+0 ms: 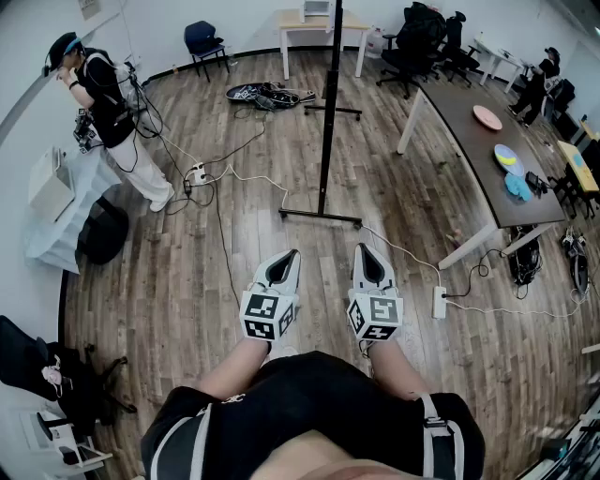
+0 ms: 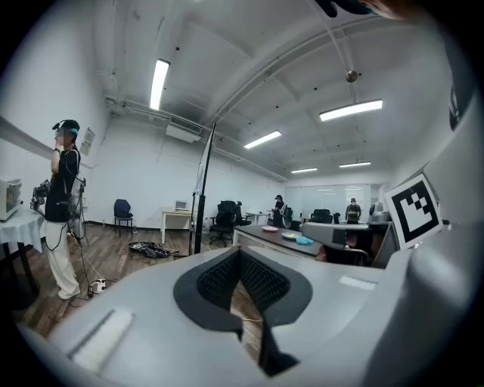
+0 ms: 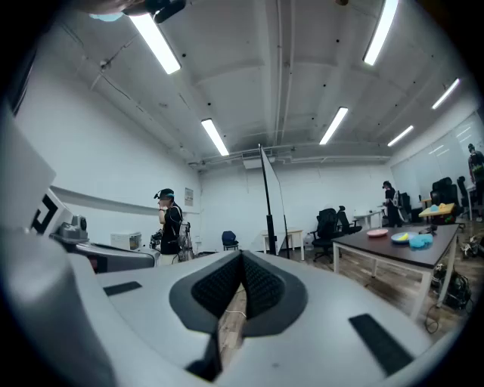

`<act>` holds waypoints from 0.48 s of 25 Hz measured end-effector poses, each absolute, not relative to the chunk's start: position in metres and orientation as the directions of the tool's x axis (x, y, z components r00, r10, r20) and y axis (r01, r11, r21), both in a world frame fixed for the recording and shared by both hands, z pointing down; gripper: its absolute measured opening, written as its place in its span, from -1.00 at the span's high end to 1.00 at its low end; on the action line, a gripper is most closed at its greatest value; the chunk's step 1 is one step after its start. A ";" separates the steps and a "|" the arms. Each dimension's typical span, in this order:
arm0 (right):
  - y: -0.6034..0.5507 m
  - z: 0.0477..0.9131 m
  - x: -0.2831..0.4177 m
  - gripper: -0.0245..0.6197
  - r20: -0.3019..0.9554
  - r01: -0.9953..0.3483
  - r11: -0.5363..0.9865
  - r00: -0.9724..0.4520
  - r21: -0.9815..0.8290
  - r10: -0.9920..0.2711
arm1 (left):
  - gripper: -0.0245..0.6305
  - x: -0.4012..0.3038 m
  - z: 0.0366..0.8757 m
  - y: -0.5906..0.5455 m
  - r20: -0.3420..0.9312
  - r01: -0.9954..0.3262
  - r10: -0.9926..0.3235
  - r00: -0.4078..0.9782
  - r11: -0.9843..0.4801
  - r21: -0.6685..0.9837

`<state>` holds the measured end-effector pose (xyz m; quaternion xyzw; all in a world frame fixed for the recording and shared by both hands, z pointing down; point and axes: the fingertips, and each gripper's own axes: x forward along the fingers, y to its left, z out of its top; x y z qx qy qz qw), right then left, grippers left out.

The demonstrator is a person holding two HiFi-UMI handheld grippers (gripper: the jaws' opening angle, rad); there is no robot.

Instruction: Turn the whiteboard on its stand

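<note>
Left gripper (image 1: 284,265) jaws pressed together, holding nothing, right gripper (image 1: 370,262) likewise closed and empty, side by side, well apart from the edge-on whiteboard (image 1: 330,103)

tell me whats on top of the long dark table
The dark table holds a pink plate, a blue plate with something yellow, a teal item and a small black object; anything under them is covered.

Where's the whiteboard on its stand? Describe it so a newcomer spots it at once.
Start at the open wooden floor left of the long dark table. In its middle stands the whiteboard, seen edge-on as a tall thin dark upright on black floor bars. It is the only tall, thin thing standing free there; the chairs and desk behind it are low.
</note>
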<state>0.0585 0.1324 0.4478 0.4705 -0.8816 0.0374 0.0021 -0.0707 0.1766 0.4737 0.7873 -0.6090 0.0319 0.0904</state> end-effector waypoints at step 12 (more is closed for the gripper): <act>0.132 0.452 0.055 0.90 0.047 -0.817 0.570 -0.575 -0.087 -0.817 | 0.90 -0.079 0.469 0.175 0.154 -0.972 -0.962 0.227 -0.214 0.095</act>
